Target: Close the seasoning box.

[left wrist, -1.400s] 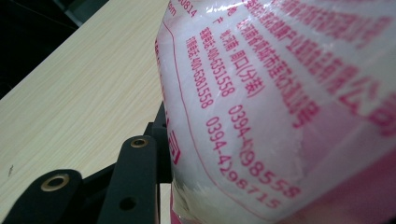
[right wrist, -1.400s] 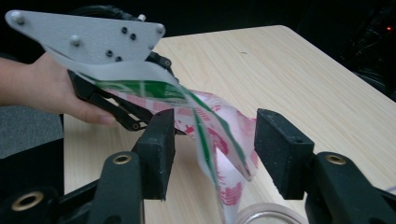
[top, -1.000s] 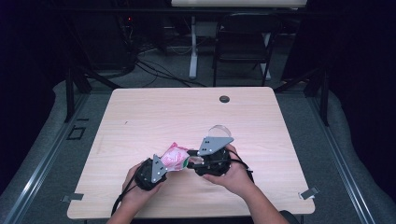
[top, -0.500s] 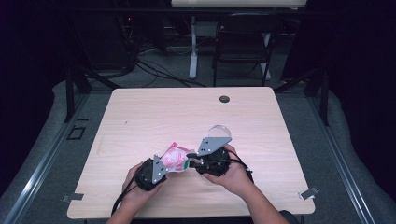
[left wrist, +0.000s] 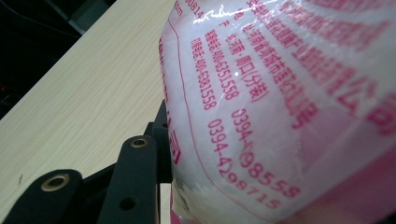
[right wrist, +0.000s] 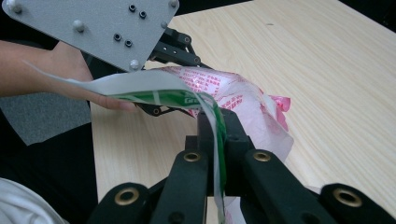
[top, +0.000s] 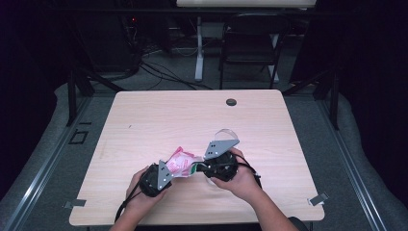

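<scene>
My right gripper [right wrist: 219, 135] has just been closing and now pinches a thin green-and-white strip [right wrist: 154, 91] flat between its jaws. My left gripper [top: 166, 174] holds the pink-printed plastic bag [top: 181, 162] about half open, jaws wrapped round its bulk — bag sits just above the table [top: 159, 120], near its front edge, between both grippers. Risk as I see it: pull the strip too hard or off-angle and it tears short, or the slick bag slides out of my left grip.
</scene>
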Motion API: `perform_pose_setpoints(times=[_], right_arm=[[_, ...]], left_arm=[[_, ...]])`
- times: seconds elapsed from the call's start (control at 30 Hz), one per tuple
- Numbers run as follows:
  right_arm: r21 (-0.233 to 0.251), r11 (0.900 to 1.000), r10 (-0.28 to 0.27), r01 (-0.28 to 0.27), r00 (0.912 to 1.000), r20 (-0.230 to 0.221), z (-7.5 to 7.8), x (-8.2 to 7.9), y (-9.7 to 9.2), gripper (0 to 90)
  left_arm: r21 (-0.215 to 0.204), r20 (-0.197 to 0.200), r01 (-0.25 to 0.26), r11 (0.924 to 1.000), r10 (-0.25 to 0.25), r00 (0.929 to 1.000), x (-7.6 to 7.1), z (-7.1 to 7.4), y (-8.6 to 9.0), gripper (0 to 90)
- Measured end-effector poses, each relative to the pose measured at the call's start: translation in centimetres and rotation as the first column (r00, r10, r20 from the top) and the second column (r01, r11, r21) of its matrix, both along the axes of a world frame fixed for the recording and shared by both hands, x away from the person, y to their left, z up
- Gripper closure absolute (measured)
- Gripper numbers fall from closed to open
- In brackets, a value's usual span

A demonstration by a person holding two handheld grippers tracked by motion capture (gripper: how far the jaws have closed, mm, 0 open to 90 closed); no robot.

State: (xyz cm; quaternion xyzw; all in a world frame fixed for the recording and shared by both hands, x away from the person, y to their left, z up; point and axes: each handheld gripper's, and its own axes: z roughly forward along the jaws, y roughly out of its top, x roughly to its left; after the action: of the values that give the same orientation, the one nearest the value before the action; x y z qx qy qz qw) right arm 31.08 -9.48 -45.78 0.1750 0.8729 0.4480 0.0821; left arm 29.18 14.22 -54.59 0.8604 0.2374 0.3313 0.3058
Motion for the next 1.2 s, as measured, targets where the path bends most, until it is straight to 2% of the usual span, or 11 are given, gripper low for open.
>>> perform_pose_setpoints(times=[0.4, 0.7, 1.03, 1.2], right_arm=[[0.008, 1.0, 0.006, -0.005, 0.9985, -0.054, 0.0, 0.2, -0.2, 90.0], [0.034, 0.9993, 0.017, -0.014, 0.9953, -0.095, 0.0, 0.4, -0.5, 90.0], [0.051, 0.9987, 0.012, -0.006, 0.9931, -0.116, 0.1, 0.8, -0.8, 90.0], [0.069, 0.9975, -0.008, 0.016, 0.9929, -0.118, 0.3, 1.0, -1.4, 90.0]], left_arm=[[0.002, 0.022, -0.003, 1.0, 0.003, 0.9998, 0.0, 0.2, 0.0, 61.2], [0.018, 0.064, -0.032, 0.9993, 0.03, 0.9975, 0.3, 1.0, 0.0, 61.2], [0.08, 0.12, -0.036, 0.9962, 0.026, 0.9924, 0.6, 2.0, -0.3, 61.3], [0.106, 0.171, -0.038, 0.9937, 0.019, 0.9851, 1.1, 2.6, -0.8, 61.3]])
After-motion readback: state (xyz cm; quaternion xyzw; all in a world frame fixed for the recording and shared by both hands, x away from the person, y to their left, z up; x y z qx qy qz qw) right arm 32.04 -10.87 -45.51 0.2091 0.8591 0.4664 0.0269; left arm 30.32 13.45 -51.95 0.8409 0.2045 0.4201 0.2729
